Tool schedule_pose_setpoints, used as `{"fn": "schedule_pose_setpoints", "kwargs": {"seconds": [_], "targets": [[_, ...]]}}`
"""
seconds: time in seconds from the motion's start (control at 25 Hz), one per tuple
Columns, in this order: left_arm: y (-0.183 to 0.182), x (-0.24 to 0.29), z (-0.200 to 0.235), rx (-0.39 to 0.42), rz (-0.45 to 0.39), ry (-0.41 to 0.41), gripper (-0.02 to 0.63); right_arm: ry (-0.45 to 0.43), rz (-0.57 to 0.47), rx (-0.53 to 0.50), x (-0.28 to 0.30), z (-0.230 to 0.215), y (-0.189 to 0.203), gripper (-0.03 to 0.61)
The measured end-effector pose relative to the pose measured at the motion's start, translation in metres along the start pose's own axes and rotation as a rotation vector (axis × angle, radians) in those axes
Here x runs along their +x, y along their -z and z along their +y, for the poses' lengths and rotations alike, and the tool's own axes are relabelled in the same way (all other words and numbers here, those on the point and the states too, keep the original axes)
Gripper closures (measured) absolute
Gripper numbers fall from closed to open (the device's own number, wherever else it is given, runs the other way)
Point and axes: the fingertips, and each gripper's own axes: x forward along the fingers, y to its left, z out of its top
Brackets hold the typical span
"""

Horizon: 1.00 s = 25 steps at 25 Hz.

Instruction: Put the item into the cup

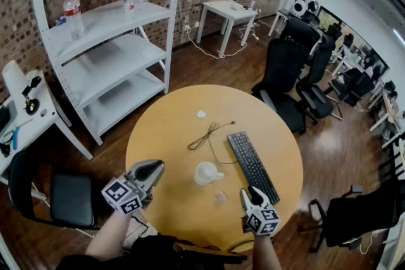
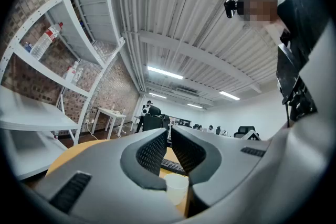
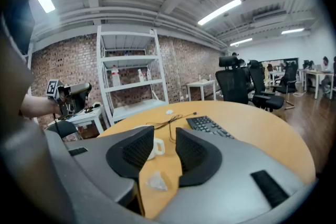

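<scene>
A white cup (image 1: 206,172) with a handle stands upright on the round wooden table (image 1: 171,136), near its front. A small clear crumpled item (image 1: 219,197) lies on the table just right of the cup and nearer me. My right gripper (image 1: 252,193) hovers at the table's front right, open and empty. In the right gripper view the item (image 3: 156,182) lies below the parted jaws of my right gripper (image 3: 164,132), and the cup (image 3: 153,148) shows partly behind the left jaw. My left gripper (image 1: 154,168) is left of the cup and shut on nothing. In the left gripper view the cup (image 2: 176,188) sits under my left gripper (image 2: 169,132).
A black keyboard (image 1: 252,164) lies right of the cup, a thin cable (image 1: 209,135) behind it, and a small white object (image 1: 201,114) further back. White shelving (image 1: 107,41) with bottles stands to the left. Black office chairs (image 1: 291,73) crowd the right.
</scene>
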Motion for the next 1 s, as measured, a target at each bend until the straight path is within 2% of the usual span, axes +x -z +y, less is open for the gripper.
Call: {"fn": "schedule_pose_setpoints", "kwargs": {"seconds": [0.08, 0.2, 0.52, 0.64, 0.8, 0.88, 1.0], "targets": [[0.000, -0.005, 0.002, -0.013, -0.006, 0.009, 0.595, -0.027, 0.097, -0.005, 0.022, 0.004, 0.023, 0.397], [0.006, -0.017, 0.006, -0.028, 0.001, -0.001, 0.595, -0.076, 0.221, -0.033, 0.054, 0.015, 0.054, 0.354], [0.021, -0.059, 0.035, -0.053, 0.028, -0.139, 0.595, -0.156, 0.441, -0.231, 0.099, 0.043, 0.112, 0.351], [0.028, -0.076, 0.039, -0.075, 0.047, -0.174, 0.595, -0.150, 0.513, -0.268, 0.100, 0.041, 0.137, 0.351], [0.038, -0.089, 0.043, -0.105, 0.058, -0.195, 0.595, -0.110, 0.524, -0.222, 0.100, 0.038, 0.146, 0.351], [0.041, -0.091, 0.043, -0.110, 0.064, -0.194, 0.595, -0.089, 0.532, -0.201, 0.098, 0.034, 0.147, 0.405], [0.043, -0.091, 0.043, -0.114, 0.069, -0.186, 0.595, -0.081, 0.551, -0.185, 0.092, 0.035, 0.148, 0.445]]}}
